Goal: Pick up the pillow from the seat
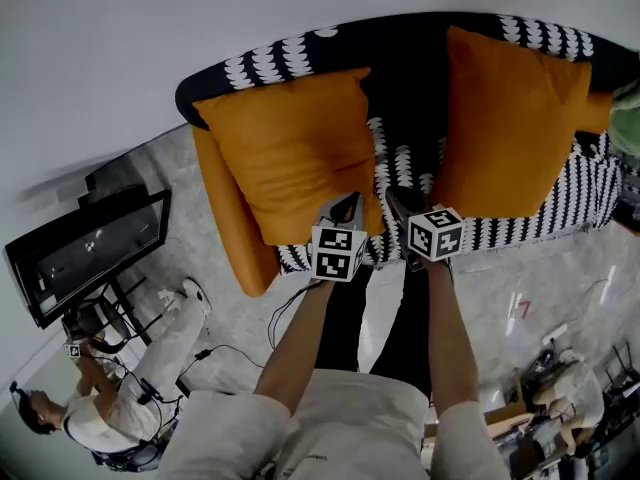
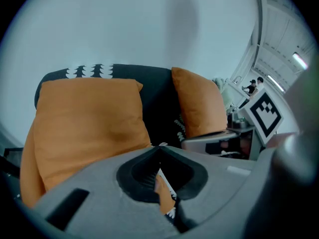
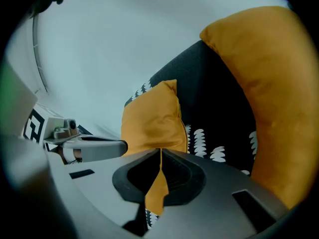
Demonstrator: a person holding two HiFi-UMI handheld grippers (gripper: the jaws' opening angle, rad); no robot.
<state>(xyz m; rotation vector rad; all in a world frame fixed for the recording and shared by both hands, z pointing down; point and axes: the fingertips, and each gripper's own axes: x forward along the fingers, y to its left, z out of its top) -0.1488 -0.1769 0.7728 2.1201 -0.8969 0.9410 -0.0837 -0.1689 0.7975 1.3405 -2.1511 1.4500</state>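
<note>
Two orange pillows stand against the back of a black sofa with a white pattern: a left pillow and a right pillow. My left gripper hovers at the left pillow's lower right corner, jaws shut and holding nothing. My right gripper hangs beside it over the seat between the pillows, also shut and empty. Neither gripper touches a pillow.
An orange armrest bounds the sofa's left end. On the marble floor are cables, a screen on a stand, a seated person at lower left, and clutter at lower right.
</note>
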